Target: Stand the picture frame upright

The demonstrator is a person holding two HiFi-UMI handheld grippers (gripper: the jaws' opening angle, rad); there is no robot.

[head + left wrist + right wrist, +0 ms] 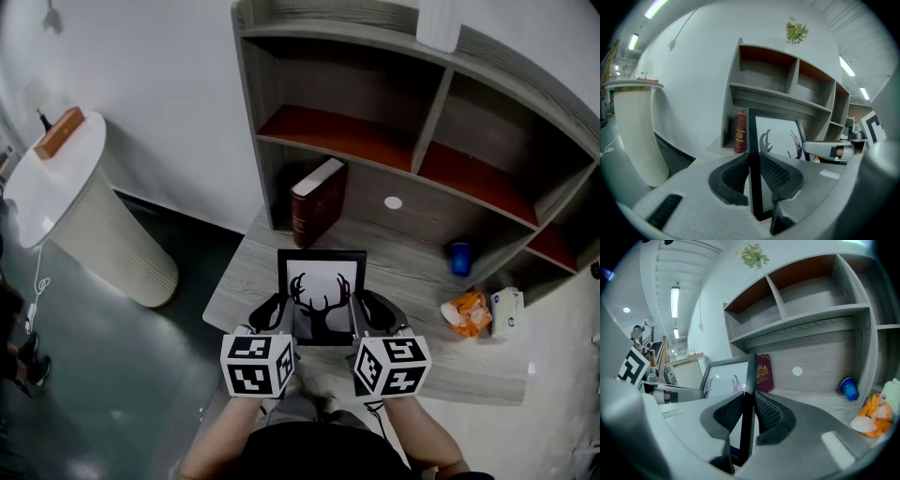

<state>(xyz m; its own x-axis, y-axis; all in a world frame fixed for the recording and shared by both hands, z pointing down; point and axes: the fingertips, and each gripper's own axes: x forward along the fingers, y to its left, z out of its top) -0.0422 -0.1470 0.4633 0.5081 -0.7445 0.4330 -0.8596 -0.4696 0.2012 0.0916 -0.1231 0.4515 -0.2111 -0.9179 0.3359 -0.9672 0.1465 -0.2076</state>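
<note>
**Frame gripped both sides, tilted up off flat**

- Picture frame: black border, white sheet w/ dark antlered deer-head silhouette. It sits over the front-centre of the wood-grain counter, in front of the shelf unit. The printed face is toward the person and the top edge is farther back. Looks near upright in both gripper views. Can't tell if the lower edge touches the counter.
- Left tongs: clenched on the frame's left side edge. The left gripper view shows the ribbed pads pressed on front and back of the border.
- Right tongs: clenched on the frame's right side edge, at about the same height as the left pair. The right gripper view shows the pads tight on the border.
- Maroon book: stands leaning in the shelf unit's lower-left bay, behind and just left of the frame, not touching it.
- Blue cup: at the back of the counter, right of the frame and well apart from it.
- Orange packet and white pack: side by side near the counter's right end.
- White ribbed pedestal: on the floor to the left, apart from the counter.
</note>
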